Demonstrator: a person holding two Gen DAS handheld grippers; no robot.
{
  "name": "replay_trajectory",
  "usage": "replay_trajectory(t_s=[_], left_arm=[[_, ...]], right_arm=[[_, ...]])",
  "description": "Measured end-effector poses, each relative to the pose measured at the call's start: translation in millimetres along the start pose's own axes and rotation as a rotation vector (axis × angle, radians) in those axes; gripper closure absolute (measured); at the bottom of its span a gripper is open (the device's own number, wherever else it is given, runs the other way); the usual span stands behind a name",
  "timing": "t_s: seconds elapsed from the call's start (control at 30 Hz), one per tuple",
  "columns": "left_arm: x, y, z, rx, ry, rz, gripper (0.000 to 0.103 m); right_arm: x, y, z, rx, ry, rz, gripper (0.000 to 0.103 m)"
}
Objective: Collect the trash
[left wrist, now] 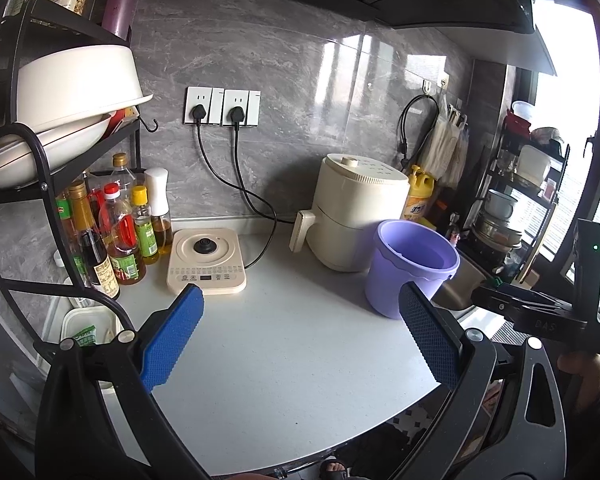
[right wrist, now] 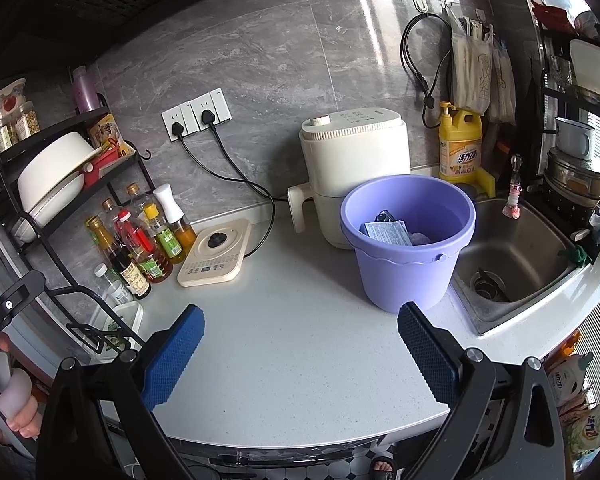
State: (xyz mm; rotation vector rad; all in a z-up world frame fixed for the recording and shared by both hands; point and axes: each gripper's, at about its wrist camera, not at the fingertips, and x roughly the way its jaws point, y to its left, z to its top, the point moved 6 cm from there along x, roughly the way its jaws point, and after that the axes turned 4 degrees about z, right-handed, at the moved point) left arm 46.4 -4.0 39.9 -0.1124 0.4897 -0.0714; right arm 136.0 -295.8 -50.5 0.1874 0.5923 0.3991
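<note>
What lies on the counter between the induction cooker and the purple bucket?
Only bare white countertop lies between the induction cooker and the purple bucket; the cream air fryer stands further back. The right wrist view shows this best.

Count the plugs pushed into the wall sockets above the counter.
2. Left plug sits in the left socket; right plug sits in the socket beside it. Both have black cords running down toward the counter. More sockets may be hidden out of view.
</note>
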Motion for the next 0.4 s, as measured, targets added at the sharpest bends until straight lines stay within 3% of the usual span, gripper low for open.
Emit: replay_trajectory(t_s=[0.4], left_arm=[[5.7,-5.1,-3.6,0.027,0.005,-0.023,0.006]], right_arm=[[-6.8,-9.3,-3.0,0.003,-0.007,-0.047,0.008]])
